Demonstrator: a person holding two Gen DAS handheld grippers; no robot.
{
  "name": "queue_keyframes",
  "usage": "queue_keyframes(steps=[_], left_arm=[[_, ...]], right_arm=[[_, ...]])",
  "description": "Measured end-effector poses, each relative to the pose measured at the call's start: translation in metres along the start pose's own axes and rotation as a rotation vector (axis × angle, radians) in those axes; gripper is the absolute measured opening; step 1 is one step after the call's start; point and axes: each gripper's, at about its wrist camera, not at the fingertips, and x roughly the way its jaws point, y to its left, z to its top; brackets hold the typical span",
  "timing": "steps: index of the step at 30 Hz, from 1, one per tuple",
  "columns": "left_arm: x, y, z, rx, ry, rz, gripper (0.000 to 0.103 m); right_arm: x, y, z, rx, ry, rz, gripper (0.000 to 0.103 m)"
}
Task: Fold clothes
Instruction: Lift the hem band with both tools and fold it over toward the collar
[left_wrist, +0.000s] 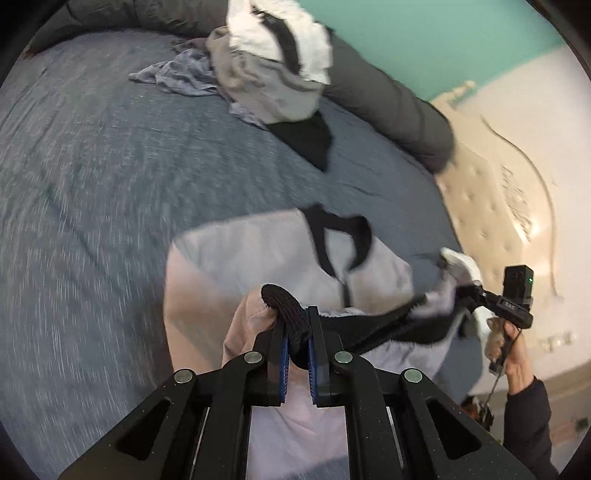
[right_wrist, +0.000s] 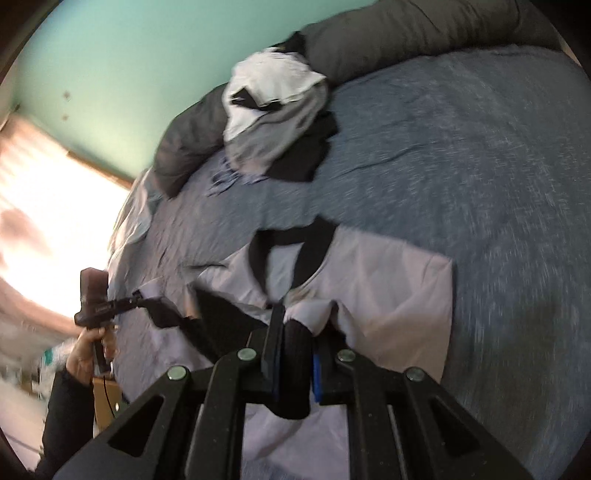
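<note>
Garment (left_wrist: 258, 254) position: a pale jacket with black collar and black ribbed hem, lying collar-away on the blue-grey bed cover (left_wrist: 92, 184), its near edge lifted. The left gripper (left_wrist: 297, 332) is clamped on the black hem band; the right gripper (right_wrist: 295, 343) is clamped on the same band further along, so the hem (left_wrist: 388, 325) hangs stretched between them. The step in hand appears to be carrying the hem toward the collar (right_wrist: 280, 240). Keep both grips level and the band taut — slack would crease the fold. Lay the hem down square with the shoulders, clear of the unfolded pile (right_wrist: 273, 122) by the grey pillows (right_wrist: 388, 33), before letting go.
</note>
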Motion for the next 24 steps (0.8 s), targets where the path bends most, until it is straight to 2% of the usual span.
queue_keyframes(steps=[3, 8, 13, 15, 17, 18, 19, 20, 21, 24], left_arm=[[0.032, 0.028, 0.020, -0.063, -0.001, 0.037, 0.010], [0.077, 0.054, 0.030, -0.109, 0.013, 0.052, 0.012], [0.090, 0.066, 0.034, -0.157, -0.007, 0.012, 0.012], [0.085, 0.066, 0.035, -0.176, -0.026, -0.022, 0.019], [0.075, 0.063, 0.037, -0.183, -0.068, -0.052, 0.038], [0.067, 0.060, 0.038, -0.183, -0.094, -0.070, 0.055], [0.062, 0.057, 0.039, -0.177, -0.111, -0.073, 0.059], [0.057, 0.055, 0.039, -0.165, -0.117, -0.061, 0.059], [0.053, 0.052, 0.040, -0.153, -0.123, -0.049, 0.059], [0.043, 0.044, 0.039, -0.100, -0.133, 0.006, 0.059]], right_arm=[[0.026, -0.025, 0.013, 0.046, 0.026, -0.038, 0.011], [0.063, -0.057, 0.022, 0.099, 0.075, -0.084, 0.012], [0.057, -0.068, 0.026, 0.155, 0.004, -0.047, 0.014], [0.052, -0.066, 0.027, 0.157, -0.018, -0.038, 0.016], [0.047, -0.064, 0.028, 0.163, -0.038, -0.016, 0.023], [0.045, -0.065, 0.028, 0.180, -0.042, -0.005, 0.035], [0.043, -0.066, 0.028, 0.199, -0.045, 0.006, 0.052], [0.041, -0.066, 0.028, 0.219, -0.048, 0.016, 0.060], [0.038, -0.064, 0.028, 0.222, -0.063, -0.002, 0.063], [0.023, -0.053, 0.031, 0.169, -0.119, -0.058, 0.063]])
